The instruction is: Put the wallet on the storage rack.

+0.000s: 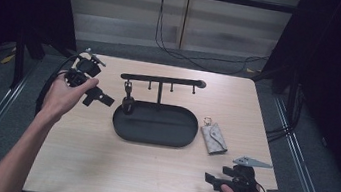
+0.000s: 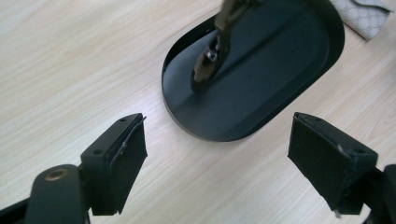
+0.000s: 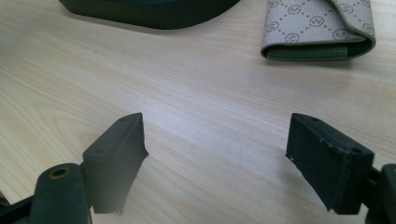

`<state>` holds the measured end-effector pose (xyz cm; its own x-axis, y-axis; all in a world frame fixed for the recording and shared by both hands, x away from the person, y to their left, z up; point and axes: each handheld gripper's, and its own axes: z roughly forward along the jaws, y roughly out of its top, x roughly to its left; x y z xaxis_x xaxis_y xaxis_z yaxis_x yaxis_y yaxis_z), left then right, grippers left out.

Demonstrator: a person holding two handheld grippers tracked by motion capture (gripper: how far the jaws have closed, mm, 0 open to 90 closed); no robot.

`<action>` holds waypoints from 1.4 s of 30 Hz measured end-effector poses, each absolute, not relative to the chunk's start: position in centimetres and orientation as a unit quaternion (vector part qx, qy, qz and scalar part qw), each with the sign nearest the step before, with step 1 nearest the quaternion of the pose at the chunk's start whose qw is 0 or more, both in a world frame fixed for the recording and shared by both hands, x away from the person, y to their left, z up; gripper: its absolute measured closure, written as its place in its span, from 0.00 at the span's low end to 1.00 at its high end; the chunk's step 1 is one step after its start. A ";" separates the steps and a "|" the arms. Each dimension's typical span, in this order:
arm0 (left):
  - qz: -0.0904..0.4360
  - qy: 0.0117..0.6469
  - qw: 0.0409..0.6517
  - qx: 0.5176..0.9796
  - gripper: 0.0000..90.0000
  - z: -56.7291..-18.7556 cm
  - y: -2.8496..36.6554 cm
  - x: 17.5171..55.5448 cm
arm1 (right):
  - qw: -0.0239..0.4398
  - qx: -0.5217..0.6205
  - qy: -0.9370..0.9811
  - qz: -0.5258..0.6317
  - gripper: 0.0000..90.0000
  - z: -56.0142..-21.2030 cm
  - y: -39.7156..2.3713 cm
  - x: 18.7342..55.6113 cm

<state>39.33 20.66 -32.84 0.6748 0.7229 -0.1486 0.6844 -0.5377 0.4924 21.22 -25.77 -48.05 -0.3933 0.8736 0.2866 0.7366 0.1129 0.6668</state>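
Key fob (image 1: pixel 128 104), dark, hangs from the left hook of the rack (image 1: pixel 162 80), its lower end inside the black oval tray (image 1: pixel 153 135) at the tray's left end. Left gripper (image 1: pixel 103 99) is held above the table just left of the tray, jaws spread wide with nothing between them. Left gripper view looks down between its pads (image 2: pixel 122 158) onto the tray rim and shows the fob (image 2: pixel 212 51) close up, resting against the tray floor; the high view cannot resolve that contact. Right gripper (image 1: pixel 211 179) sits at the near right edge, jaws apart and empty. Right gripper view shows the monogram pouch (image 3: pixel 317 28) lying flat right of the tray (image 3: pixel 154 11), flap folded over, a detail too small in the high view.
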 end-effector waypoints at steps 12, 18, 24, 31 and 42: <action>0.107 0.389 0.301 0.864 0.24 -34.6 22.9 35.6 | 0.089 0.543 0.740 0.387 0.21 -48.0 -25.7 21.4; 0.107 0.398 0.323 0.852 0.25 -36.1 24.1 34.1 | 0.088 0.540 0.741 0.389 0.21 -47.9 -25.8 21.4; 0.099 0.405 0.358 0.835 0.25 -37.9 25.8 32.5 | 0.087 0.533 0.744 0.393 0.21 -47.8 -25.5 21.3; 0.088 0.427 0.382 0.815 0.25 -39.8 27.0 30.7 | 0.090 0.532 0.742 0.397 0.21 -47.7 -25.6 21.3; 0.079 0.422 0.411 0.804 0.24 -43.0 27.8 27.6 | 0.083 0.536 0.738 0.402 0.21 -47.6 -25.6 21.5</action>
